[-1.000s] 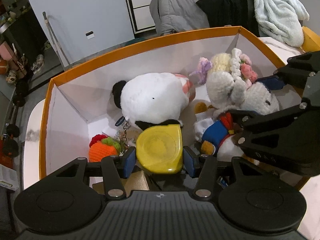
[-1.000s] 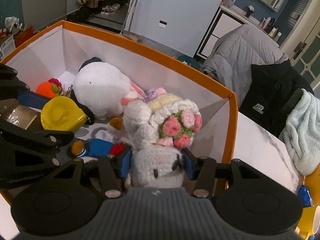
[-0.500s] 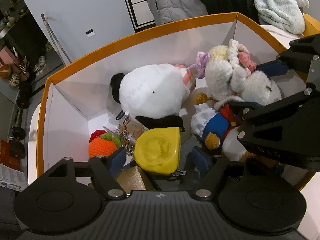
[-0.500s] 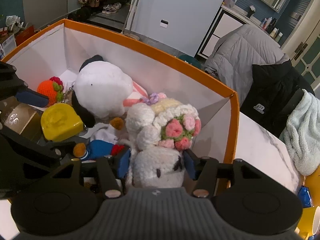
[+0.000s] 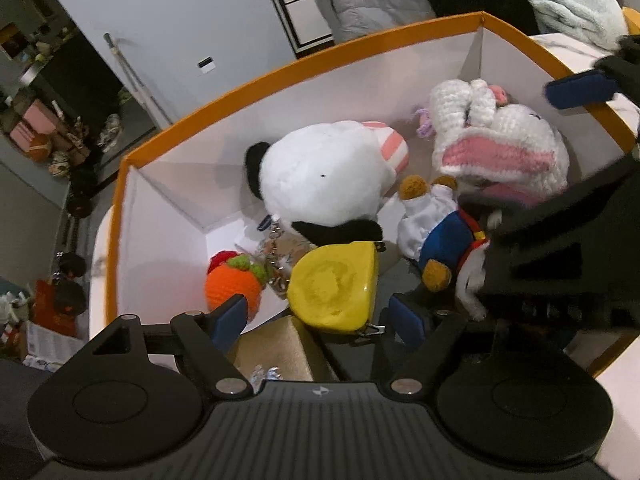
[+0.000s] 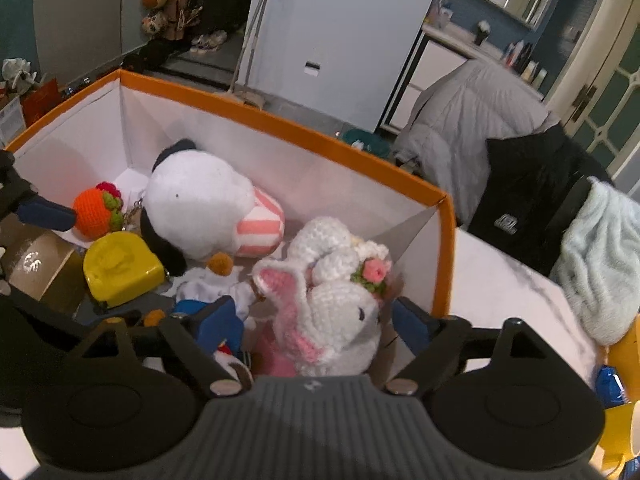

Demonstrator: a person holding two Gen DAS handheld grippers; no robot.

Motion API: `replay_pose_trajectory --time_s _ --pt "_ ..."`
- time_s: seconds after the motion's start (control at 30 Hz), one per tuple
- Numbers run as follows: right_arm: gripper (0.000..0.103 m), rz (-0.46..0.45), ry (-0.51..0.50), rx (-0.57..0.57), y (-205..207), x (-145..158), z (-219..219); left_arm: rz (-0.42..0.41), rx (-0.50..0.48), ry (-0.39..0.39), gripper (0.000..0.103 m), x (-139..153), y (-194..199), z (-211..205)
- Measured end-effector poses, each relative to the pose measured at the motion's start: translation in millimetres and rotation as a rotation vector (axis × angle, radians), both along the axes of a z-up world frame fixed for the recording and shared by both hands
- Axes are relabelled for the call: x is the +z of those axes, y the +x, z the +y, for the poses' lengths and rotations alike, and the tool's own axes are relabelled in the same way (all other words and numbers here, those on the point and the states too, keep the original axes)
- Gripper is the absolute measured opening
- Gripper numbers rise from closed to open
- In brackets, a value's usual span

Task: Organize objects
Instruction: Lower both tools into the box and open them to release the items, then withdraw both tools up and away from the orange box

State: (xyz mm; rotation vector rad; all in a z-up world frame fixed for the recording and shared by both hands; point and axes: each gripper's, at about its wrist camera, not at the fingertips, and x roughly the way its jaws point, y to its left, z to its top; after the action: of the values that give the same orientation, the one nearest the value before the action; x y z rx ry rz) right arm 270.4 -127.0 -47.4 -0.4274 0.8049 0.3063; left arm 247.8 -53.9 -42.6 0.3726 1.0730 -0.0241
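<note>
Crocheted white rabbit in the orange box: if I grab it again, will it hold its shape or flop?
The crocheted white rabbit looks soft yarn, so it would probably squash between the pads and flop. It lies slumped on its side, ear folded out, suggesting little stiffness. Likely light and not slippery. The right gripper is opening, pads off it.

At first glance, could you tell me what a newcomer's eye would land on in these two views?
Probably the orange-rimmed box filled with toys: a big white plush with black ears near the far wall, and a crocheted white bunny between the opening jaws of the right gripper, untouched. The bright yellow case lies between the opening jaws of the left gripper, beside a crocheted orange fruit.
</note>
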Motion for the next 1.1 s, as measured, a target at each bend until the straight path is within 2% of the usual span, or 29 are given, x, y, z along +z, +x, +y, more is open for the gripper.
replay_pose_trajectory --time_s 0.1,0.2,0.3,0.37,0.47,0.53,0.87,0.97,1.1 --pt "0.095 -0.011 -0.006 -0.013 -4 4 1 0.001 -0.004 0.048 0.092 4 -1 -4" --pt "0.095 -0.021 0.0 -0.016 -8 12 0 -0.031 -0.013 0.1 0.092 10 -5 -9" --pt "0.095 -0.019 0.025 -0.019 -12 20 -2 -0.047 -0.02 0.101 0.093 18 -9 -8" --pt "0.095 -0.018 0.038 -0.024 -15 24 -3 -0.047 -0.018 0.081 0.094 23 -11 -6" --pt "0.095 -0.013 0.054 -0.035 -19 30 -4 -0.017 0.008 -0.025 0.094 31 -12 5" --pt "0.095 -0.013 0.067 -0.041 -22 35 -6 -0.016 0.014 -0.056 0.094 35 -15 7" --pt "0.095 -0.028 0.13 -0.067 -47 68 -17 -0.066 -0.001 -0.053 0.094 73 -40 3" --pt "0.095 -0.038 0.163 -0.071 -60 83 -24 -0.113 -0.012 -0.08 0.094 88 -53 5" --pt "0.095 -0.046 0.227 -0.092 -77 107 -38 -0.193 0.006 -0.183 0.094 107 -71 16"
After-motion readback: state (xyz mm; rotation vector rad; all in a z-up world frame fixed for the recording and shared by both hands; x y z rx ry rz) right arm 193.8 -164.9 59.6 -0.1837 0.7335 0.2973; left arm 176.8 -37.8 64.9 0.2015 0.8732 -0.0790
